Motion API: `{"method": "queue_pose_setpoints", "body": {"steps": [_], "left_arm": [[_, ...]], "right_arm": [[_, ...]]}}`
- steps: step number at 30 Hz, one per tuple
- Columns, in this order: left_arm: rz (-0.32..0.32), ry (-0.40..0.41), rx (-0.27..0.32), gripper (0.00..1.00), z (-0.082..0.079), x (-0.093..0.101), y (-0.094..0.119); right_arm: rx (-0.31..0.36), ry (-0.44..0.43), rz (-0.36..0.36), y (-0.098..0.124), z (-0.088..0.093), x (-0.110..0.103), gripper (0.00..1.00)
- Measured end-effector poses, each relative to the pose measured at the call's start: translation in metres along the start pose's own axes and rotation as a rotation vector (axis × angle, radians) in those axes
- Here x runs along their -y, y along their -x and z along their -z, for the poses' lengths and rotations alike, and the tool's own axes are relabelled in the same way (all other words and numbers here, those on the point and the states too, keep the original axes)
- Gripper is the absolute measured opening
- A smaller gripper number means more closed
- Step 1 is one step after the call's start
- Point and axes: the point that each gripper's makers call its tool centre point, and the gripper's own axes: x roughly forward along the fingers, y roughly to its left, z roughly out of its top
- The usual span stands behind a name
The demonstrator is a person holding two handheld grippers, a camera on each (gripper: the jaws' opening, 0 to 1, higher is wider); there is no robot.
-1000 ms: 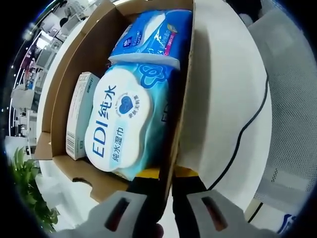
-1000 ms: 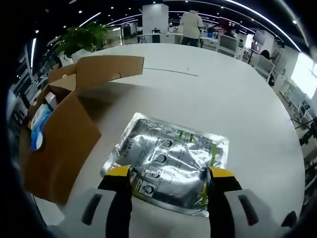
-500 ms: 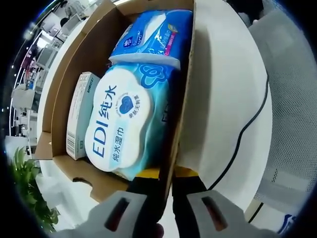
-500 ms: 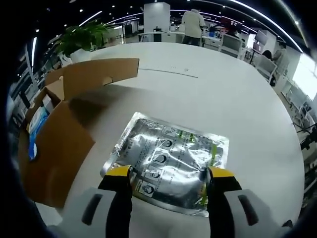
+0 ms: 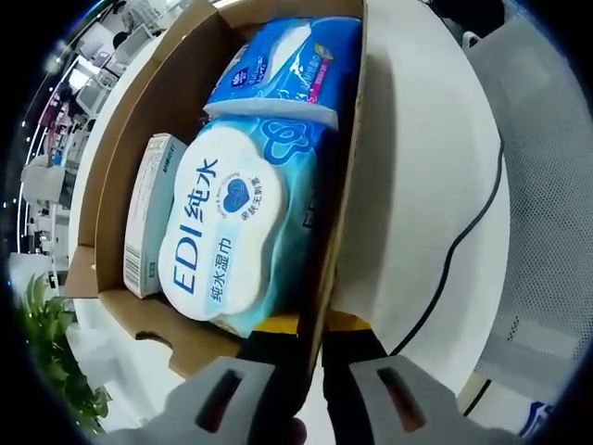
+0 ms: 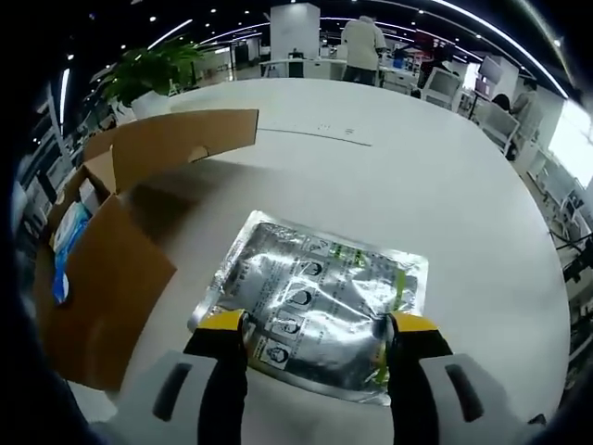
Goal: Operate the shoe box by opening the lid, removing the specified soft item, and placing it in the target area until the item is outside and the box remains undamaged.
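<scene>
The brown cardboard shoe box (image 5: 111, 167) stands open. Inside lie a white and blue wet-wipe pack (image 5: 222, 232), a second blue soft pack (image 5: 287, 65) behind it and a small white carton (image 5: 148, 213). My left gripper (image 5: 313, 324) is shut on the box's side wall (image 5: 341, 185), one yellow pad inside and one outside. In the right gripper view a silver foil pouch (image 6: 320, 297) lies flat on the white table (image 6: 445, 185), outside the box (image 6: 102, 297). My right gripper (image 6: 317, 324) is open, its yellow tips at the pouch's near edge.
The box's lid flap (image 6: 176, 139) hangs open toward the table's middle. A black cable (image 5: 463, 232) crosses the table beside the box, and a white mesh chair (image 5: 547, 185) stands past the edge. A potted plant (image 6: 153, 69) and a standing person (image 6: 361, 46) are far behind.
In the right gripper view the box has slid and turned a little to the left, away from the pouch. The pouch and the right gripper have stayed put.
</scene>
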Motion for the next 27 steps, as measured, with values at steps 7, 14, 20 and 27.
{"method": "queue_pose_setpoints", "body": {"steps": [7,14,20,27], "left_arm": [[-0.002,-0.002,0.001,0.05,0.0,0.0,0.0],[-0.004,-0.004,0.003,0.05,0.0,0.001,0.001],[-0.003,-0.004,0.003,0.05,-0.001,0.001,0.001],[-0.005,-0.006,0.005,0.05,-0.001,0.001,0.001]], "right_arm": [[0.037,0.004,-0.002,0.014,-0.013,-0.003,0.67],[-0.013,-0.03,0.015,0.033,-0.005,-0.005,0.75],[0.033,-0.055,-0.021,0.059,-0.006,-0.02,0.8],[0.12,-0.06,-0.018,0.097,-0.017,-0.037,0.73]]}}
